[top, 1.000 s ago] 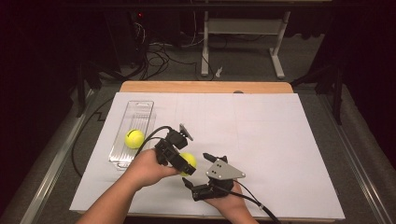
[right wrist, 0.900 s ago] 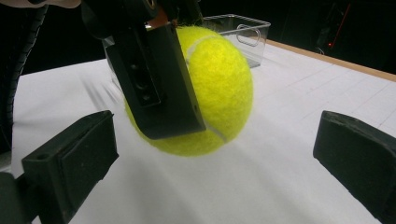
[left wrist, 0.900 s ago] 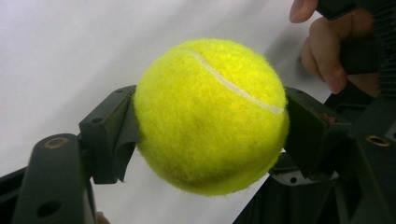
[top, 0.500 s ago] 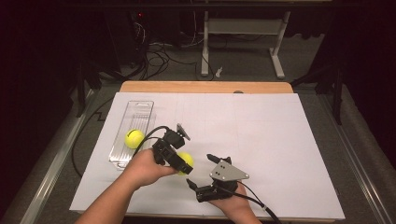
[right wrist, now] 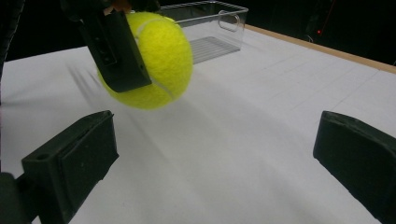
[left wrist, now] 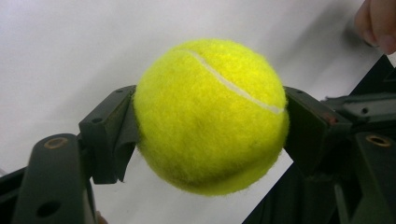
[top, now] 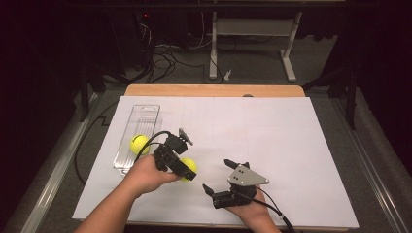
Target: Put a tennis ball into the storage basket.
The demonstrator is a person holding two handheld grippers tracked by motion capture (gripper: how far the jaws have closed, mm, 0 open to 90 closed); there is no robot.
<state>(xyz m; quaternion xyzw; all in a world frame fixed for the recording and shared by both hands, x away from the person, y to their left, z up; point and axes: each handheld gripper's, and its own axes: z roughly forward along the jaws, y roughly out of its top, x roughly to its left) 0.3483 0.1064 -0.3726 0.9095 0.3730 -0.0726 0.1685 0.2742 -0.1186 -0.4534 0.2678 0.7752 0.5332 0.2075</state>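
I have a yellow tennis ball (left wrist: 210, 116) held tight between the jaws of my left gripper (top: 180, 167), one black jaw pressed on each side of it. In the left gripper view the ball sits right in the middle of the jaws and its white seam curves across the top. The white worktop (top: 291, 145) lies behind the ball, past the jaws, and I cannot tell from that view if the ball touches it. In the right gripper view the ball looks lifted just above the white sheet, with a soft shadow under it. My right gripper (top: 224, 178) has its jaws spread wide and nothing sits between them. Its two black jaws stand far apart at the bottom corners of its own view, and the held ball hangs ahead of them, up past the left jaw and near it. Seen from the high view, the two grippers are close together near my edge of the worktop, with the held ball between them, closer to the left one. A second tennis ball (top: 139, 143) lies inside a clear plastic tray (top: 145, 114), which sits on the far side of my left gripper, away from the right one. In the right gripper view the tray stands well beyond the held ball, far ahead of the open jaws.
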